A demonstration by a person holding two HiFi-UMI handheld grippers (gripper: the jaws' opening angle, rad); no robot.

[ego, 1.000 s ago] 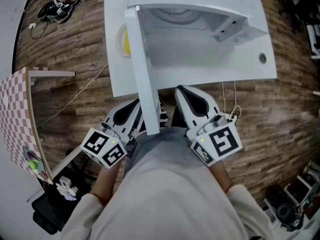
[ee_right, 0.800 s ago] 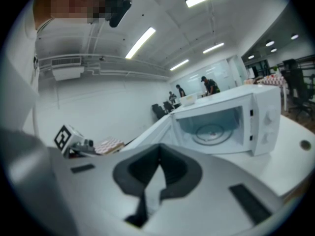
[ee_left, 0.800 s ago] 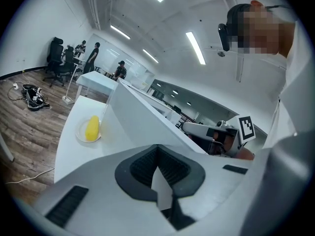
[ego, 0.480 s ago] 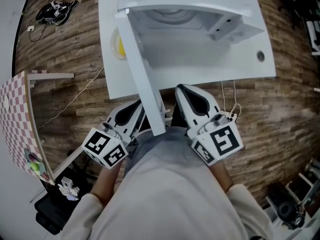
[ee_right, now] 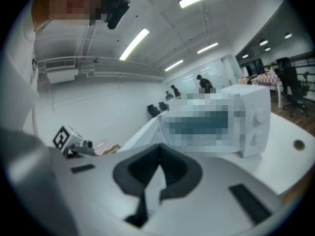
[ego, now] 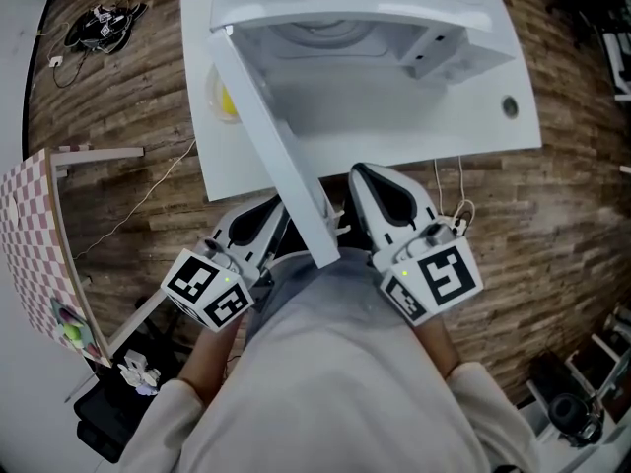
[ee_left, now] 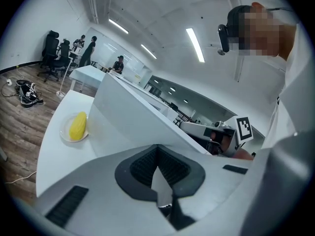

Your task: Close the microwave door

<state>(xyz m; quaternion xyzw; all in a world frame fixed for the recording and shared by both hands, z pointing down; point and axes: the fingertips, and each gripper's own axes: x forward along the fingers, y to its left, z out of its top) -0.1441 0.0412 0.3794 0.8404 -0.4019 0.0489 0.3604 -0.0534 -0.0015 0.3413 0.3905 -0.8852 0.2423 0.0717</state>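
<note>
My left tongs [ego: 264,221] and right tongs [ego: 380,193] are pinched together, empty, the left sitting beside the outer face of the microwave door [ego: 276,146], ready to push.

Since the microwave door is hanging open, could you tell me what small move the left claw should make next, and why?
Probably press the left claw rightward against the outer face of the door, swinging it toward the microwave. The door stands wide open, its free edge near the person, and the shut claw sits on that outer side.

Yellow corn [ee_left: 78,126] on plate [ee_left: 65,135] (white table [ego: 222,166]); checkered board [ego: 28,235] left.
</note>
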